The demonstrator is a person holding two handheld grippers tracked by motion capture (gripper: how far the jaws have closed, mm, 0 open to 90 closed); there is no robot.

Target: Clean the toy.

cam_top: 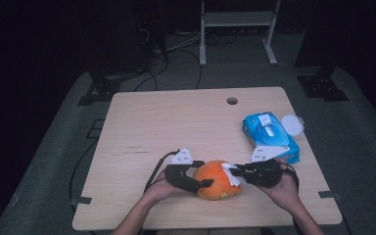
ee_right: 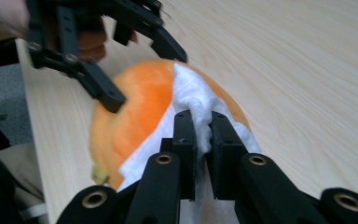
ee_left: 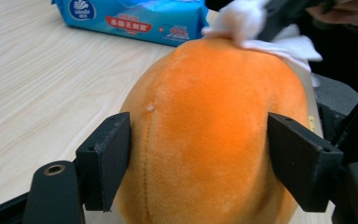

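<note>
One orange plush fruit point(cam_top: 217, 180) lies near the table's point(cam_top: 176, 122) front edge. Left gripper point(cam_top: 196, 182) jaws straddle its sides, touching the plush; right gripper point(cam_top: 235, 171) jaws pinch a white wipe point(ee_right: 193, 100) draped on top. Beyond lies a blue wipes pack point(cam_top: 270, 136).

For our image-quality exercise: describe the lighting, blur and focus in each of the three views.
High view: lit table, near-black surroundings, soft detail. Left gripper view: orange plush toy sharp and evenly lit, wipes pack slightly soft. Right gripper view: white wipe bright, the toy behind it soft, left gripper blurred.
</note>
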